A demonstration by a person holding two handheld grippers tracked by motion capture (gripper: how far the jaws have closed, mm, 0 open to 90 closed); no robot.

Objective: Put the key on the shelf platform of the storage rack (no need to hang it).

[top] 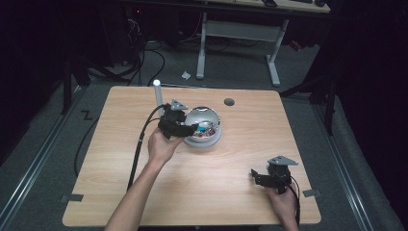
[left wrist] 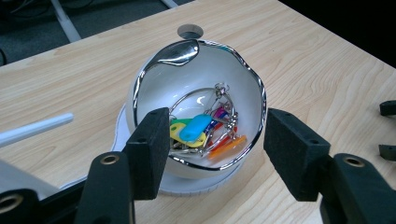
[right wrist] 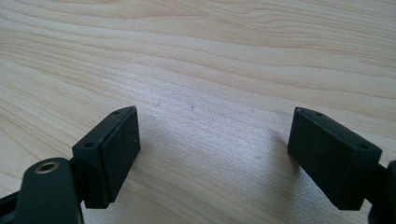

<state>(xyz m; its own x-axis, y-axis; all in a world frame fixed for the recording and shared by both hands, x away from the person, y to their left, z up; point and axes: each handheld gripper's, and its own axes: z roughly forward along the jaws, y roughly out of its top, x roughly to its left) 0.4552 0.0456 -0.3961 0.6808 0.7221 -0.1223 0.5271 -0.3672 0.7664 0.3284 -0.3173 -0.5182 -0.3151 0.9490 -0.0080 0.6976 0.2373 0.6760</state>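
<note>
A white bowl [left wrist: 196, 88] with a shiny chrome rim sits on a white saucer [left wrist: 122, 133] near the middle of the counter [top: 144, 192], a little toward its far edge. Inside lies a bunch of keys [left wrist: 205, 130] with coloured plastic heads on a metal ring.

The left gripper [top: 192, 128] hovers at the bowl's near-left side, its fingers [left wrist: 149, 149] apart and holding nothing. The right gripper [top: 257, 175] rests near the counter's near-right corner, fingers [right wrist: 112, 149] spread wide over bare wood.

The bowl looks like glazed ceramic: stiff, breakable, smooth and likely slippery, and it may slide on the saucer. Gripping its wall over the rim seems the surest hold. The keys are light, loose and jangly; the ring or one flat head offers the best purchase.
</note>
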